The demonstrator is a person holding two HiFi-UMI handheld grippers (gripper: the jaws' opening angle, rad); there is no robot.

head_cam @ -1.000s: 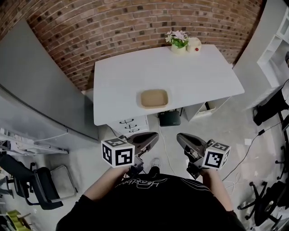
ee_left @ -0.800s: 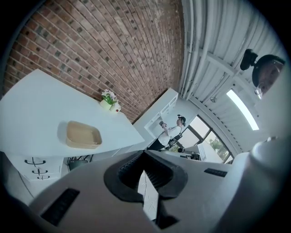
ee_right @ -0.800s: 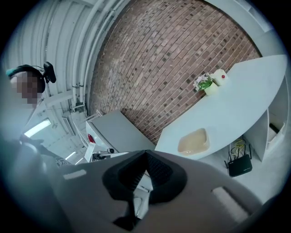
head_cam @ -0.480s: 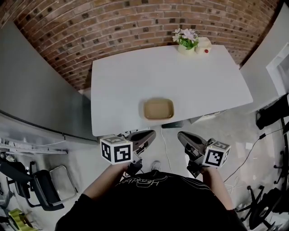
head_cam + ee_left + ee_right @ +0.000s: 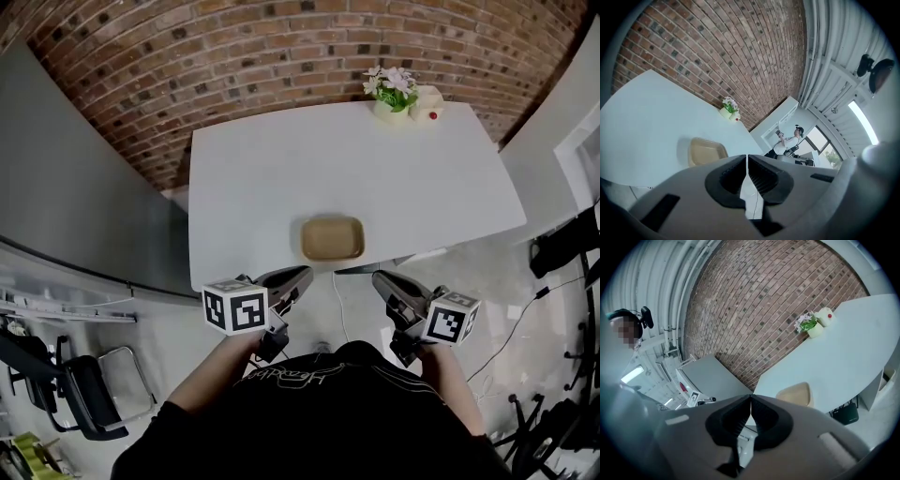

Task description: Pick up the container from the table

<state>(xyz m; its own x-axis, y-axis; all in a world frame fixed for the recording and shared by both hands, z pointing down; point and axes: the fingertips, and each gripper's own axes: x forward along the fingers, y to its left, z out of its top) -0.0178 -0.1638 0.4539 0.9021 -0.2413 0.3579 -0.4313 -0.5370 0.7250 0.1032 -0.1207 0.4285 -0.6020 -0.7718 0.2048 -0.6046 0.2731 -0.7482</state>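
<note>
The container (image 5: pixel 332 238), a shallow tan tray, probably empty, sits by the table's (image 5: pixel 272 169) near edge. My left gripper (image 5: pixel 302 275) at its 7 o'clock and right gripper (image 5: pixel 379 278) at 5 are both closed and empty. I'd open one before pinching its rim.

The left gripper (image 5: pixel 748 159) fills the bottom of the view, its two dark jaws pressed together with nothing between them. Beyond them, a shallow tan container (image 5: pixel 707 151) sits near the front edge of a white table (image 5: pixel 642 117). A small flowerpot (image 5: pixel 727 107) stands at the table's far end, by a brick wall (image 5: pixel 717 47).
</note>
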